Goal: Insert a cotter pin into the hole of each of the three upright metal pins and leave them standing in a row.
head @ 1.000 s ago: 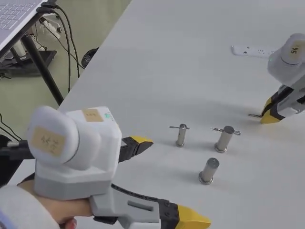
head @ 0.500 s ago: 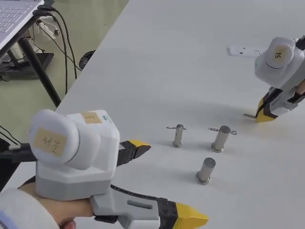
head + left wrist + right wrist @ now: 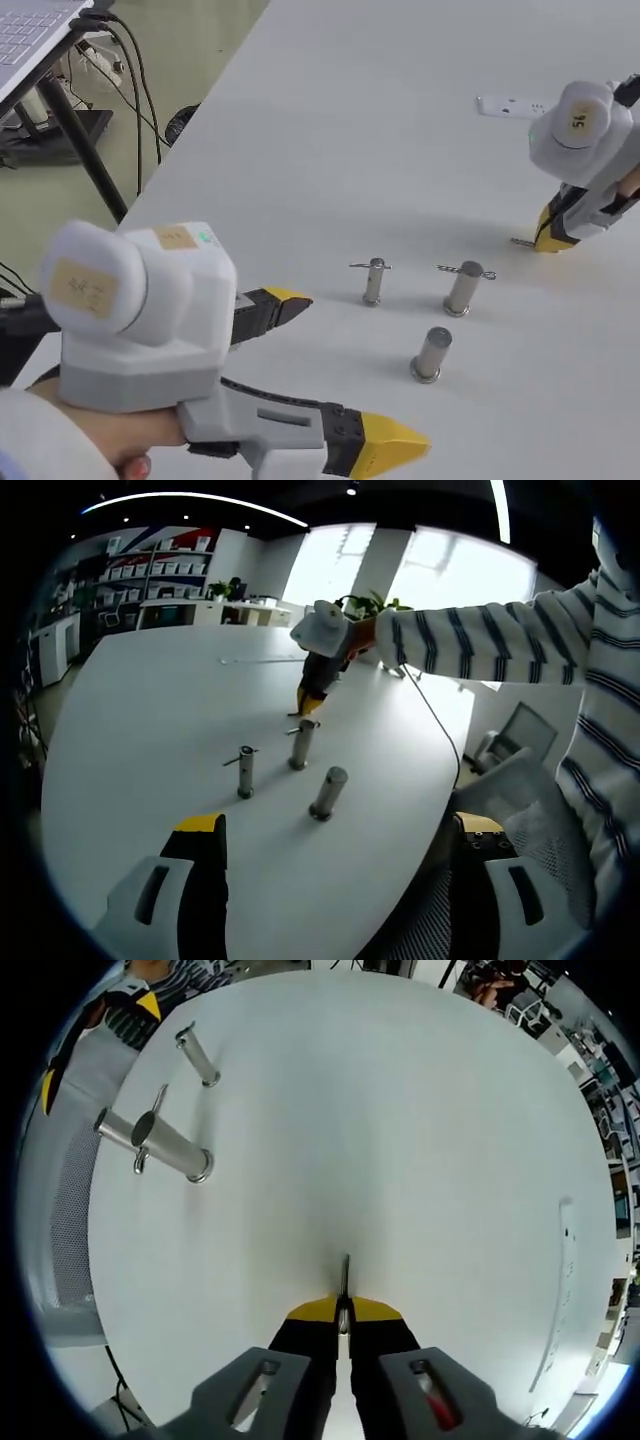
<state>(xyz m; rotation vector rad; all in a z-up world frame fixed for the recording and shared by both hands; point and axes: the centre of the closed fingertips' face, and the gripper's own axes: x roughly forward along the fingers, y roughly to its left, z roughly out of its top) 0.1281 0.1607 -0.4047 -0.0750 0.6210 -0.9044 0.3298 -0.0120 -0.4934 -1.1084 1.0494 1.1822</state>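
Three short steel pins stand upright on the smooth white counter (image 3: pixel 330 120): dull silver cylinders, each on a flared foot. The back-left pin (image 3: pixel 373 282) has a thin wire cotter (image 3: pixel 362 266) crosswise through its top, and so does the back-right pin (image 3: pixel 463 288). The front pin (image 3: pixel 432 355) is bare (a triangle, not a row). The yellow-tipped right tongs (image 3: pixel 342 1312) are pinched tight on a loose cotter pin (image 3: pixel 345 1278), low over the counter and well apart from the trio. The left tongs (image 3: pixel 345 372) gape wide near the counter's edge, holding nothing.
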